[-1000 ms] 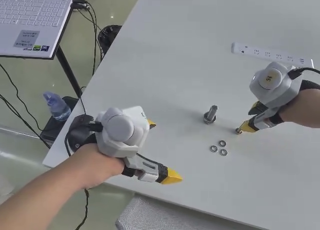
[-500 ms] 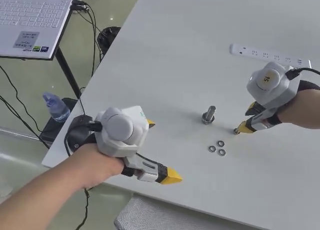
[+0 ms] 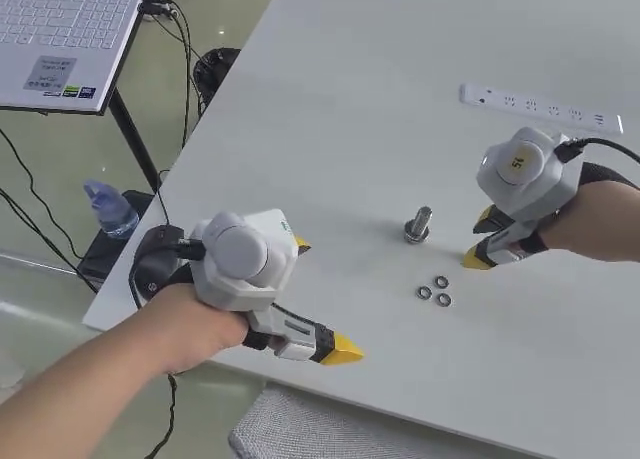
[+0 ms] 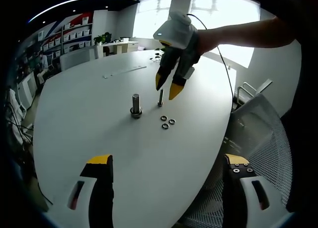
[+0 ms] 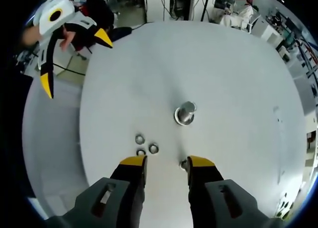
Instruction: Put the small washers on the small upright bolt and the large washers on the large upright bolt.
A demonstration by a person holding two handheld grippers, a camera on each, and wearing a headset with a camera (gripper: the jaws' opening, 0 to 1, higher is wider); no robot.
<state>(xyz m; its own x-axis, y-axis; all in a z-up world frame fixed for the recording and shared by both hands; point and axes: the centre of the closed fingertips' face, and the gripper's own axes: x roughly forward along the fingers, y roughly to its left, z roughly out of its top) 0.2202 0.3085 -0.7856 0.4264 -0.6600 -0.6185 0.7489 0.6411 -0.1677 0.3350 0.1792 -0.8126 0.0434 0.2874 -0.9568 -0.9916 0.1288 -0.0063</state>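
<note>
Small bolt [image 5: 184, 163]: mostly covered by a tip of the right claw [image 5: 167, 161] in the right gripper view.
Washers [image 3: 434, 291]: three, too small to sort by size.
Laptop [image 3: 60, 39]: cut off at the head view's top and left edges.
Worktop [image 3: 350, 129]: far end cropped by the top edge.

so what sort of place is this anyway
Probably an office-style lab or workroom rather than a home: a big white table with a power strip, a laptop on a stand beside it, and stocked shelves along the far wall.
</note>
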